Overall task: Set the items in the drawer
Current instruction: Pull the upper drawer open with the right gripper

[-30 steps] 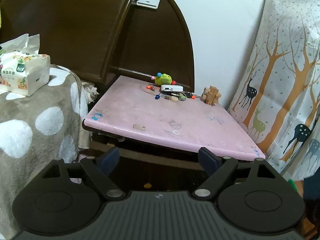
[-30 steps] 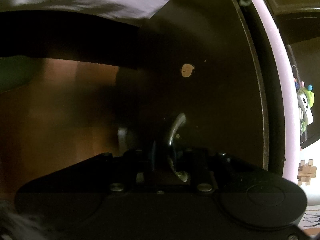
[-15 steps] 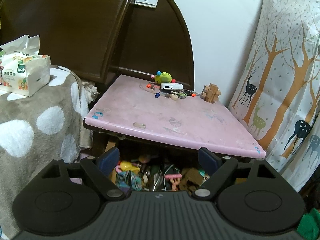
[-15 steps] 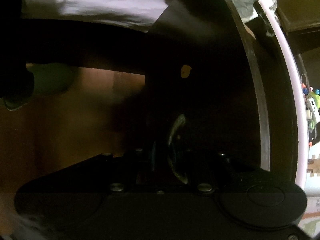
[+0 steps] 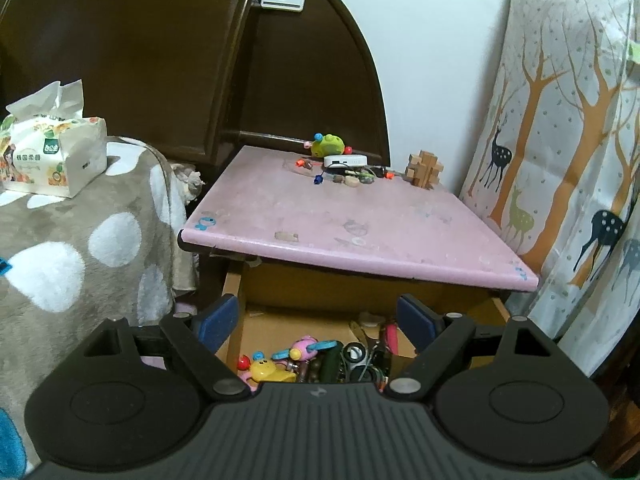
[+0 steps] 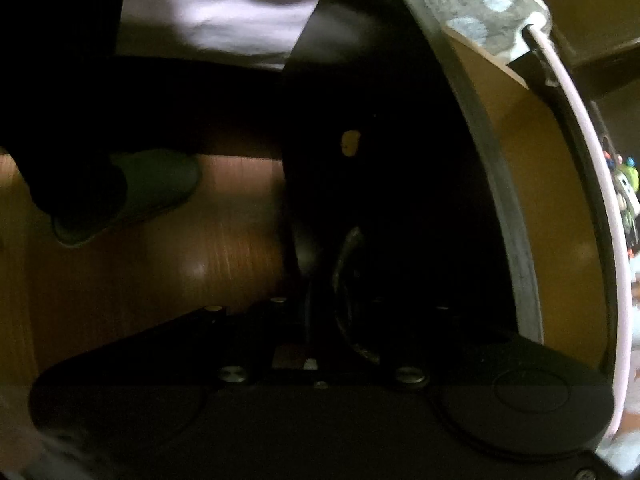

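A nightstand with a pink top stands ahead in the left wrist view. On its far side lie a green toy, a white box, loose beads and a wooden puzzle. Below the top, the drawer stands pulled out, with several toys in it. My left gripper hovers open in front of the drawer, holding nothing. In the dark right wrist view, my right gripper is shut on the metal drawer handle on the dark drawer front.
A bed with a grey spotted blanket and a tissue pack lies to the left. A deer-print curtain hangs to the right. A person's slippered foot rests on the wooden floor left of the drawer front.
The drawer has slid out from under the pink top, and the toys inside have come into sight. My right gripper travelled with the handle. The left gripper kept its place.
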